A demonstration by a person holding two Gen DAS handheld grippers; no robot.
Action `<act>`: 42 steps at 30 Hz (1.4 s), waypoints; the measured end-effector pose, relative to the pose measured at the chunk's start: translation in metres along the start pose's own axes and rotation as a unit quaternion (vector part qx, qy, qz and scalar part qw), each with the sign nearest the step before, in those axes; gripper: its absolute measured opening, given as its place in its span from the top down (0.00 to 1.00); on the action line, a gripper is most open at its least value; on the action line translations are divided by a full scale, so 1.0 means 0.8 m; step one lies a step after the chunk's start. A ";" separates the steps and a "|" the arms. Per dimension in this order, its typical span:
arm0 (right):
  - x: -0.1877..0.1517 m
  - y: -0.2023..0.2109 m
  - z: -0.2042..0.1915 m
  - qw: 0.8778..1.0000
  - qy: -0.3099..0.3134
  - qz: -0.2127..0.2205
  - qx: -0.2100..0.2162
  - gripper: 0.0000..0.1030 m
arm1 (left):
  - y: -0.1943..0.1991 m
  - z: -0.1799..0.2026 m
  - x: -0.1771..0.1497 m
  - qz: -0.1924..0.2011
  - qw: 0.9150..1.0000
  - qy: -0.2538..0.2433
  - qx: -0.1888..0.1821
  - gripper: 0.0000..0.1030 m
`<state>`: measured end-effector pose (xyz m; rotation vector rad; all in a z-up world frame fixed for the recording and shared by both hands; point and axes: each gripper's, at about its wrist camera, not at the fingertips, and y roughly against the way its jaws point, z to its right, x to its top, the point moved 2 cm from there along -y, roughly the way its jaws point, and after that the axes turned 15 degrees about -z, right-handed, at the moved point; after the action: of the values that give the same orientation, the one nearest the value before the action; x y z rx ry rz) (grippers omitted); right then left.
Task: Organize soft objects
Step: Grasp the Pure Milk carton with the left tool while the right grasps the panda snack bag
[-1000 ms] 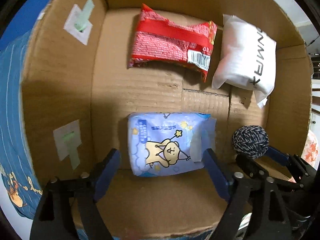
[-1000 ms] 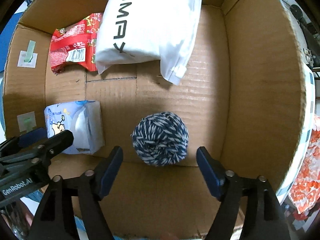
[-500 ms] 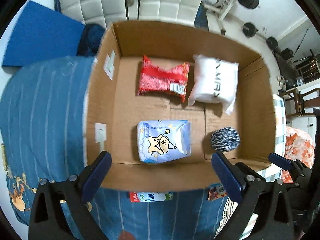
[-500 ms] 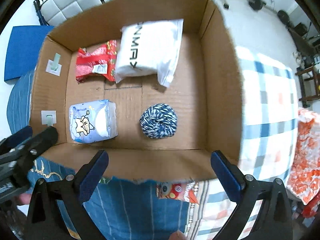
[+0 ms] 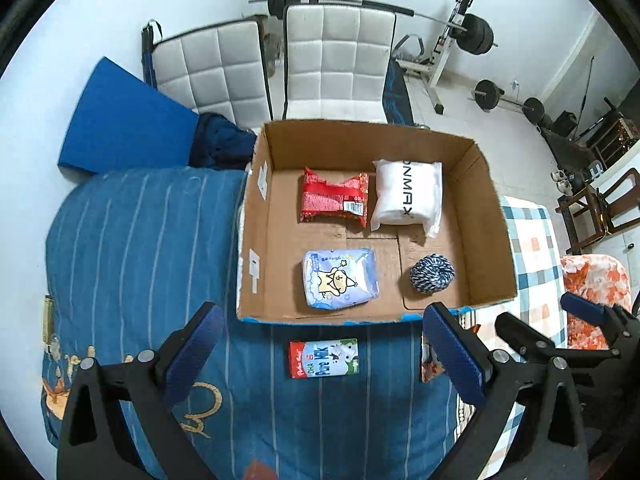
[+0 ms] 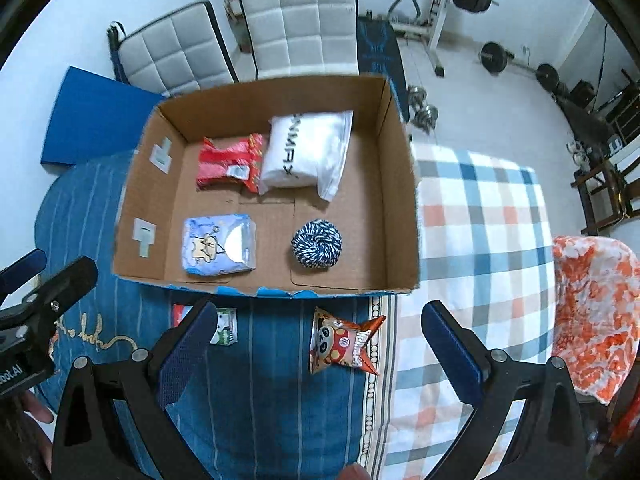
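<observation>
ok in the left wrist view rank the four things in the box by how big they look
1. white pouch
2. blue tissue pack and red packet, too alike to split
3. yarn ball

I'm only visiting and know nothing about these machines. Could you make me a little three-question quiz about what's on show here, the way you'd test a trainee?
1. True or false: the yarn ball lies inside the cardboard box.
2. How many things lie in the box?
3. Which lies outside the box? A) white pouch B) orange snack bag C) red packet

Key: 1 true. 2 four: yarn ball, white pouch, red packet, blue tissue pack. 3 B. Both the left gripper and the right gripper are open and empty.
</observation>
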<state>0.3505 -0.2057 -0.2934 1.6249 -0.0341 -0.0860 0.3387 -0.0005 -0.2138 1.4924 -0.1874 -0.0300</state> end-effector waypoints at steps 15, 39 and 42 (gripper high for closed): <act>-0.059 0.089 -0.001 0.998 -0.005 0.065 0.014 0.00 | 0.070 0.012 -0.039 0.051 0.999 -0.005 -0.005 0.00; -0.044 -0.203 0.049 0.987 -0.061 -0.146 0.006 0.05 | -0.187 0.016 -0.050 -0.148 0.988 0.017 0.038 0.00; -0.042 -0.225 0.039 0.985 -0.055 -0.165 0.006 0.15 | -0.221 0.018 -0.044 -0.176 0.983 0.011 0.047 0.00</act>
<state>0.3088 -0.2238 -0.4738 1.6249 0.1515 -0.4310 0.3192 -0.0241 -0.3920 1.6036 0.0955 -0.2927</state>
